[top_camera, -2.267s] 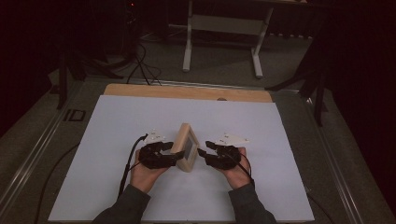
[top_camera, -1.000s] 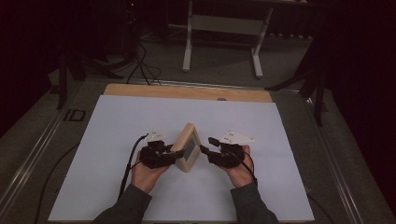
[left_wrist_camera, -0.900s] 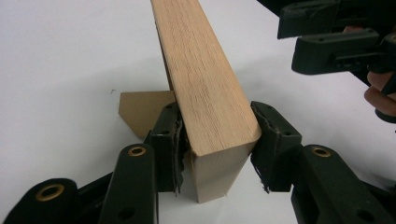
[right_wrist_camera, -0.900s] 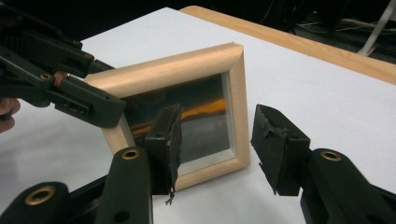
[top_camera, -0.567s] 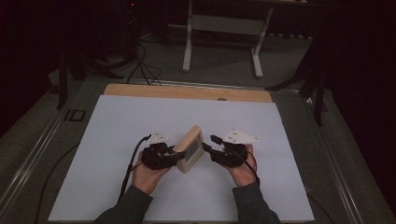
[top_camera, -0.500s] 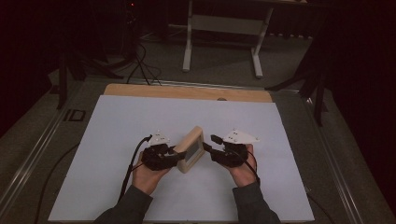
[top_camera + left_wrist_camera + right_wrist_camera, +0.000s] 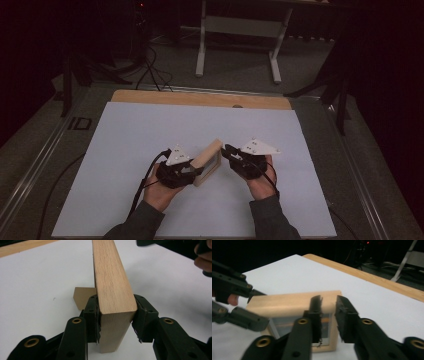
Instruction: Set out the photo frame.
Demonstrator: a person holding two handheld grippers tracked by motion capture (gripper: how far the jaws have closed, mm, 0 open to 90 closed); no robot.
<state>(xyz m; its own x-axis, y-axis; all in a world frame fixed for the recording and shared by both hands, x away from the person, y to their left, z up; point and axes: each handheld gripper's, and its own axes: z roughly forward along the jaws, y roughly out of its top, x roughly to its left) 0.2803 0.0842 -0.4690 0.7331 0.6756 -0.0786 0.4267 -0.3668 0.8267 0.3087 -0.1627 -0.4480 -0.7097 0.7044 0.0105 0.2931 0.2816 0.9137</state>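
We see a wooden picture frame [image 7: 209, 162] standing on edge on the white table [image 7: 125, 135], our left gripper [image 7: 116, 315] clamped on its near end, our right gripper [image 7: 328, 312] just beside its other side, jaws just narrowed, gripping nothing.

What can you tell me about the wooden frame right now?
The frame is light, thick-sided wood with a straight grain, holding a glazed picture on the side facing the right gripper. It stands on edge on the white table, tilted, near the table's middle. A thin brown stand flap juts from its back. The left gripper clamps one end, pads pressing both faces. The right gripper's jaws have just been closing at the far end; they stand a little apart, and whether they touch the wood is unclear.
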